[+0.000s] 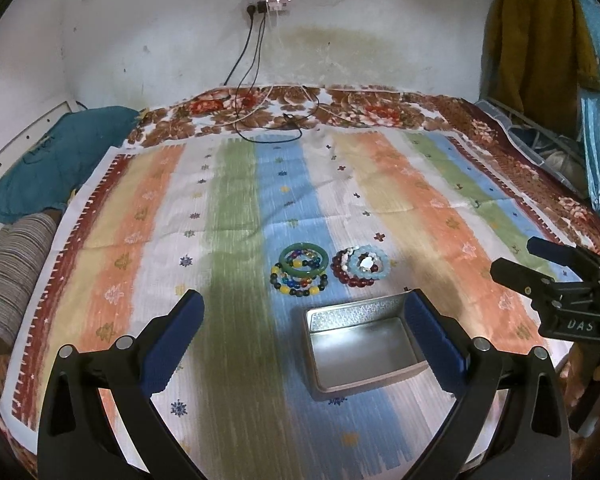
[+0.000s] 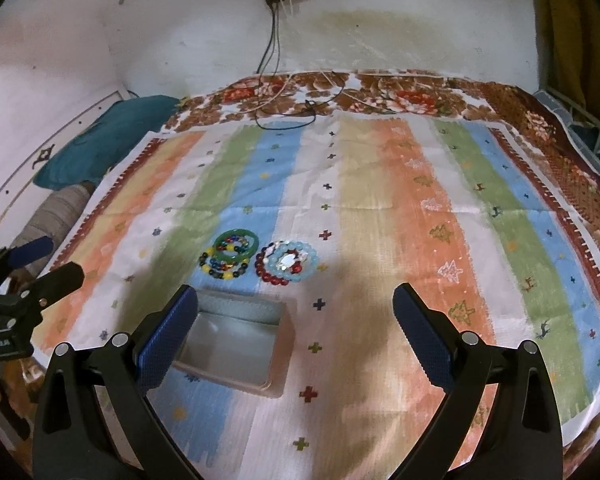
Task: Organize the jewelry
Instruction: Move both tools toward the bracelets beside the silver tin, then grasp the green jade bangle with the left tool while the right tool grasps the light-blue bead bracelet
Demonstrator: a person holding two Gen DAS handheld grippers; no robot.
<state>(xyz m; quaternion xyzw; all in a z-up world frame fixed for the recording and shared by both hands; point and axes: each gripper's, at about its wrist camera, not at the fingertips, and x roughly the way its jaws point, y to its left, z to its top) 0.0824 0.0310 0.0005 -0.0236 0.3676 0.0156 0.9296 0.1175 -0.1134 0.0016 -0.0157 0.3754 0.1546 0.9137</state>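
Note:
Two heaps of bracelets lie on the striped cloth (image 1: 236,208). The left heap is a green bangle (image 1: 302,259) over multicoloured bead bracelets (image 1: 300,283); it also shows in the right wrist view (image 2: 236,245). The right heap is a pale blue bead bracelet (image 1: 367,261) over dark red beads (image 1: 352,278), also in the right wrist view (image 2: 292,260). An open, empty metal tin (image 1: 364,350) stands just in front of them, and shows in the right wrist view (image 2: 232,344). My left gripper (image 1: 304,300) is open above the tin's near side. My right gripper (image 2: 296,300) is open, right of the tin.
A teal pillow (image 1: 56,156) and a striped bolster (image 1: 12,276) lie at the left. Black and white cables (image 1: 276,120) trail from a wall socket onto the bed's far edge. Clothes (image 1: 540,40) hang at the right. The right gripper shows at the left view's right edge (image 1: 556,276).

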